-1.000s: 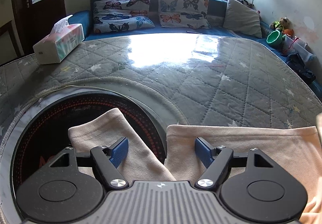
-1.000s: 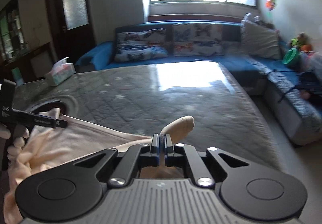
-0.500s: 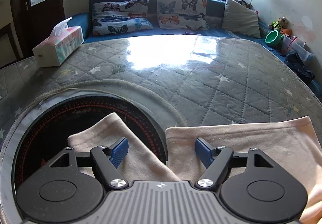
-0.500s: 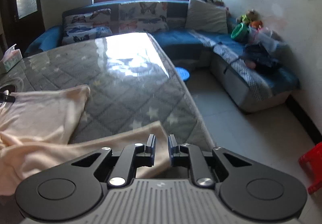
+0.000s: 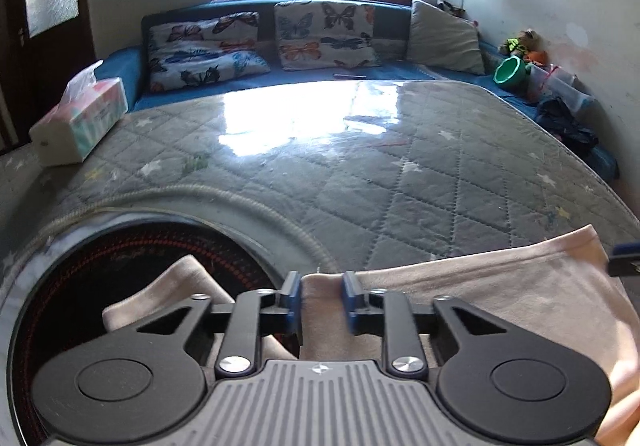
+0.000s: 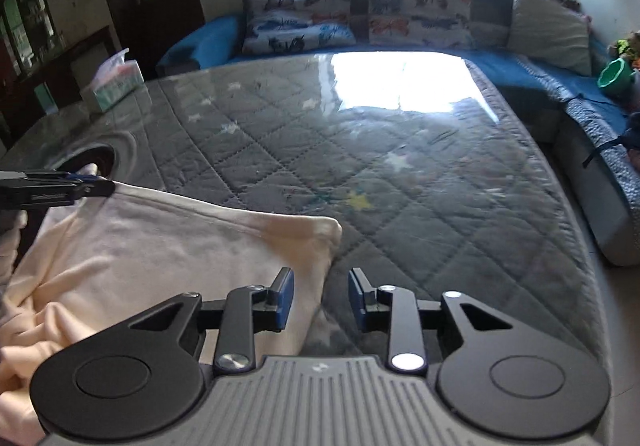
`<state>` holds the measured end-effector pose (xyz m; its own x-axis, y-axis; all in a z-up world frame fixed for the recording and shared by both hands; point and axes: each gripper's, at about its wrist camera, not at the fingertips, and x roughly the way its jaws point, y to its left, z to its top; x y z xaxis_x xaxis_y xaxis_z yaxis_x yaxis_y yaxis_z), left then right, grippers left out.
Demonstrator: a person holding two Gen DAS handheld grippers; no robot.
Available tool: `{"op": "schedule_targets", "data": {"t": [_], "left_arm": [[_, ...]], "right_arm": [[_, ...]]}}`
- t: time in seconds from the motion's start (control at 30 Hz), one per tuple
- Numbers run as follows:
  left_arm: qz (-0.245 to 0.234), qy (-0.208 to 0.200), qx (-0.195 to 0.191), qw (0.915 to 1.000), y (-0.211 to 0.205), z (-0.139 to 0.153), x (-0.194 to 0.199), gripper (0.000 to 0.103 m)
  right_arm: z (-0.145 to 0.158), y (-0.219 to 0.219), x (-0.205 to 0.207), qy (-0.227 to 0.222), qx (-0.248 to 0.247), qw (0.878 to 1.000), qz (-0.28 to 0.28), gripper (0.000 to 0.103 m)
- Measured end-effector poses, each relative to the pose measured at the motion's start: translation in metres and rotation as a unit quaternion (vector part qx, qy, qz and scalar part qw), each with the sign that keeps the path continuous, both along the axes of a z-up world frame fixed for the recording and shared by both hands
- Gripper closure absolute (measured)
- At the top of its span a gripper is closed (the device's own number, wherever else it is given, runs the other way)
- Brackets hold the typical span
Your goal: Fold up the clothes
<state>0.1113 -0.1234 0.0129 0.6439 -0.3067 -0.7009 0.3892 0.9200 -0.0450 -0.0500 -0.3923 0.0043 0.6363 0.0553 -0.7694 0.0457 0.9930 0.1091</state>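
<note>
A cream-coloured garment [image 5: 480, 298] lies on the quilted grey table cover [image 5: 360, 173]. My left gripper [image 5: 320, 296] has its blue pads partly closed around the garment's left corner, with a gap still between them. A sleeve end [image 5: 168, 294] lies over a dark round plate. In the right wrist view the garment [image 6: 152, 246] spreads left. My right gripper [image 6: 320, 296] is open, its jaws on either side of the garment's right edge, just behind the far right corner [image 6: 320, 228]. The left gripper [image 6: 60, 187] shows at that view's left edge.
A tissue box [image 5: 80, 121] stands at the table's far left. A dark round plate [image 5: 100, 278] sits in the cover near the left. A blue sofa with butterfly cushions [image 5: 320, 33] runs behind the table. A green bowl [image 5: 510, 71] and toys lie at right.
My left gripper's jaws have closed from wide open to a narrow gap around the garment corner. My right gripper let go of the garment, opened and swung back over its right edge.
</note>
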Motion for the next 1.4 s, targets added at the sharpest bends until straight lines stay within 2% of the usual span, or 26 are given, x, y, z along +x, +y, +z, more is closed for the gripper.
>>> {"op": "schedule_targets", "data": {"t": [0.1,0.17,0.2,0.23,0.57,0.7,0.8,0.9,0.97,1.0,1.03,1.1,1.17,1.23,1.4], "left_arm": [[-0.007,-0.001,-0.002,1.0,0.0,0.0,0.004,0.094],[-0.009,-0.002,-0.004,0.9999,0.0,0.0,0.008,0.094],[-0.01,-0.004,-0.004,0.9999,0.0,0.0,0.009,0.095],[-0.01,-0.005,-0.004,0.9999,0.0,0.0,0.012,0.095],[0.033,-0.012,-0.015,0.9992,0.003,0.008,0.055,0.095],[0.042,0.005,-0.018,0.9989,0.004,0.008,0.064,0.091],[0.03,0.01,-0.019,0.9993,0.008,0.012,0.051,0.088],[-0.001,0.015,-0.023,0.9996,0.009,0.017,0.028,0.082],[-0.029,0.018,-0.03,0.999,0.009,0.022,0.007,0.072],[-0.042,0.02,-0.034,0.9984,0.009,0.025,-0.004,0.068],[-0.051,0.023,-0.036,0.9978,0.009,0.027,-0.014,0.059],[-0.061,0.028,-0.037,0.9971,0.01,0.03,-0.033,0.056],[-0.055,0.032,-0.036,0.9973,0.013,0.03,-0.046,0.05],[-0.028,0.04,-0.031,0.9983,0.017,0.03,-0.05,0.045],[0.011,0.067,-0.045,0.9967,0.023,0.028,-0.05,0.041]], "right_arm": [[-0.009,0.001,0.016,0.004,0.001,1.0,0.007,0.074],[-0.009,0.002,0.023,0.004,-0.004,1.0,0.014,0.085],[-0.009,0.003,0.026,0.003,-0.008,1.0,0.017,0.093],[-0.009,0.004,0.03,0.001,-0.013,1.0,0.021,0.096],[0.009,0.013,0.088,-0.048,-0.077,0.995,0.037,0.097],[0.007,0.015,0.107,-0.041,-0.084,0.995,0.037,0.091],[0.013,0.015,0.098,-0.045,-0.071,0.996,0.045,0.089],[0.021,0.022,0.078,-0.044,-0.051,0.995,0.076,0.087],[0.027,0.031,0.062,-0.044,-0.043,0.993,0.106,0.086],[0.029,0.036,0.055,-0.044,-0.041,0.991,0.119,0.083],[0.032,0.041,0.046,-0.043,-0.04,0.989,0.135,0.079],[0.038,0.056,0.026,-0.044,-0.037,0.983,0.174,0.075],[0.041,0.07,0.012,-0.042,-0.034,0.977,0.205,0.071],[0.042,0.084,0.003,-0.038,-0.031,0.972,0.23,0.062],[0.03,0.108,-0.011,-0.016,-0.049,0.965,0.257,0.061]]}}
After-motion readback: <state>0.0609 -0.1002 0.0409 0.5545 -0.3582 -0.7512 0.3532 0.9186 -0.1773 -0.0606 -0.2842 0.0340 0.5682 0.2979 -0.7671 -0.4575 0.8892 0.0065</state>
